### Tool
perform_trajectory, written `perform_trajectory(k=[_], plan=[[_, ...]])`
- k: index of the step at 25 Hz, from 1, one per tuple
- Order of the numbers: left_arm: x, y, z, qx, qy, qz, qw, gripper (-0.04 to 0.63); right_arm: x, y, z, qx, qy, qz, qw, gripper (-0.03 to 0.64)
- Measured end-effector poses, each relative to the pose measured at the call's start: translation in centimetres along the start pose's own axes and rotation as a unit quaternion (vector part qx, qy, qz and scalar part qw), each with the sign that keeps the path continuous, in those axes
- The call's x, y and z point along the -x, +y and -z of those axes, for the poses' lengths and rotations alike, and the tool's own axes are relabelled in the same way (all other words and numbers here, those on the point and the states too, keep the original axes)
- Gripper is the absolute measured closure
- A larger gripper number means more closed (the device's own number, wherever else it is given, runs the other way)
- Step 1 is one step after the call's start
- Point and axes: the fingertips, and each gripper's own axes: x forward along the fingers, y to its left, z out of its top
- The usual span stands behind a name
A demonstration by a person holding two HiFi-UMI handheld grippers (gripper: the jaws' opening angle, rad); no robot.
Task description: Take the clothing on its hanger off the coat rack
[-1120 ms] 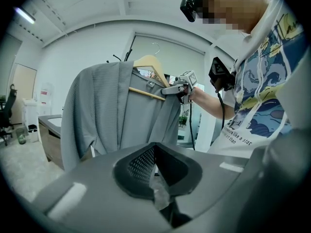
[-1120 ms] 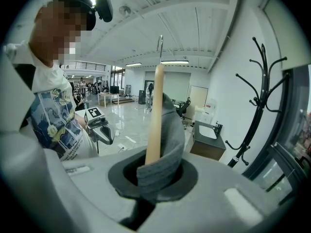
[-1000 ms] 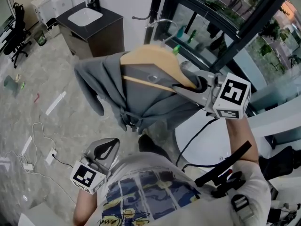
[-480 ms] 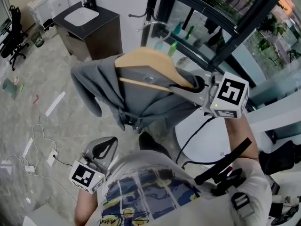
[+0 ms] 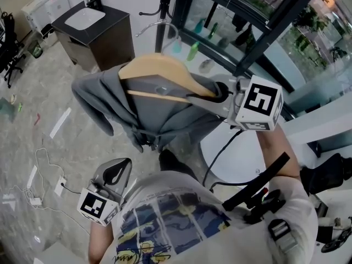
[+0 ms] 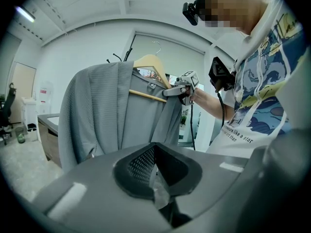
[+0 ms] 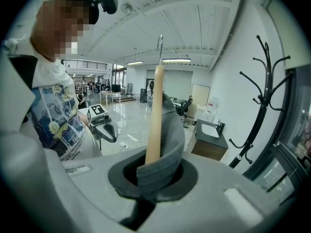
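Since a second ago, the hanger, the garment and the right gripper sit a bit further left and higher in the head view. The cabinet and floor have slid the same way, so it looks mostly like head motion; the grip is unchanged.

We see the right gripper clenched on the end of the wooden hanger, with a fold of the grey garment pinched in with it. The right arm reaches forward and out from the shoulder. Its forearm is raised and a black cable runs along it.

The garment hangs draped over the hanger, held up in the air in front of the person. The metal hook points up, free. The black coat rack stands apart, to the right in the right gripper view.

The left gripper is low, close to the person's torso with the elbow bent, pointing toward the garment. Its jaws are together with nothing between them, and it touches nothing.

A dark cabinet with a white sink stands on the floor beyond.
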Motion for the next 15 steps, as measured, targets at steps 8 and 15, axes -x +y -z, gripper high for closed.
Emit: perform_trajectory(k=[8,15], plan=[[-0.28,-0.21,0.05,0.001,0.003,0.0,1.0,0.592,-0.04,-0.1,0.51,-0.006,-0.003,-0.002,1.0,0.614],[-0.51,-0.14,0.14,0.0,0.002,0.002,1.0,0.592,-0.06,-0.14,0.57,-0.002,-0.003,0.001,1.0,0.614]])
